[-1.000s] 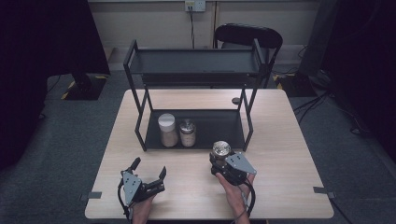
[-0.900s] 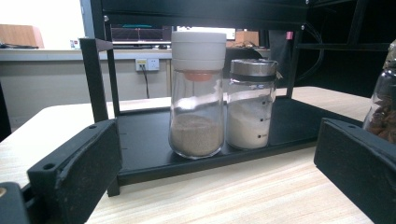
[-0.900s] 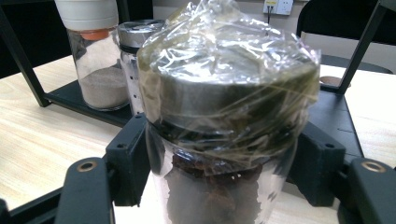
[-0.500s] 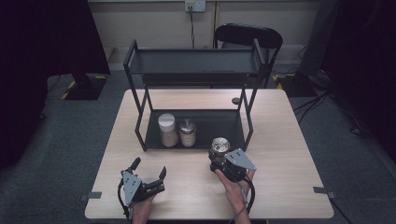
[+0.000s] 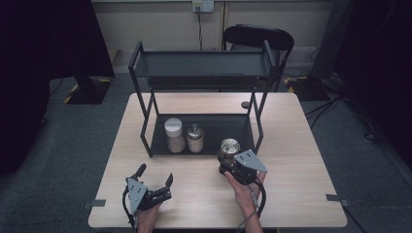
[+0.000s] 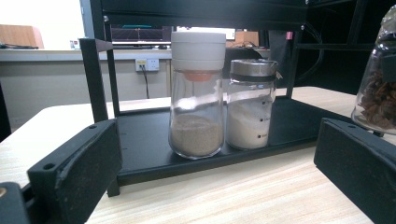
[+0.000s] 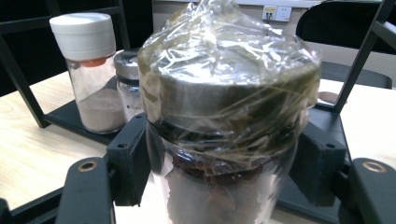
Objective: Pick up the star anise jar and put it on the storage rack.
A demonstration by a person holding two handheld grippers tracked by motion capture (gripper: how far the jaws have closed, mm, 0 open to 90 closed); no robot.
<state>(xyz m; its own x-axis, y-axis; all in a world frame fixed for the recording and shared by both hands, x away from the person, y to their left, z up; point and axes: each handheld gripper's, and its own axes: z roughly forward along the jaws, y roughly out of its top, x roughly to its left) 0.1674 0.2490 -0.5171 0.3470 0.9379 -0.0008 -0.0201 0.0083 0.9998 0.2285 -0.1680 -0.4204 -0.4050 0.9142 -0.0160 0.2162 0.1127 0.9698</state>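
Right gripper: the black two-jaw right gripper (image 5: 229, 162), topped by a grey three-cornered plate, sits in the person's right hand (image 5: 244, 189) near the front edge of the tabletop, right of its middle.
Right jaws: closed on the glass jar with a metal lid wrapped in clear film (image 7: 224, 116); in the right gripper view a black pad presses on each side of the jar just under the lid.
Held jar: upright, with dark brown contents, just in front of the front right leg of the rack, at the front lip of the lower shelf; whether its base touches the tabletop cannot be told.
Left gripper: the black left gripper (image 5: 156, 175) lies low by the front left corner of the tabletop, in the person's left hand (image 5: 147, 219), well apart from the right one.
Left jaws: spread wide with nothing between them; in the left gripper view they frame the rack from a distance.
Rack: a black two-tier metal rack (image 5: 204, 72) stands at the middle of the light wooden table (image 5: 301, 145), towards its back edge.
Lower shelf: a clear glass jar with a white cap and tan powder (image 6: 196, 93) stands at the left part, and just beside it on the right a shorter glass jar with a silver lid and white grains (image 6: 251, 105).
Back of tabletop: a small dark round object (image 5: 245, 104) lies behind the rack's right side.
Beyond the table: a black chair (image 5: 260, 36) stands at the back edge.
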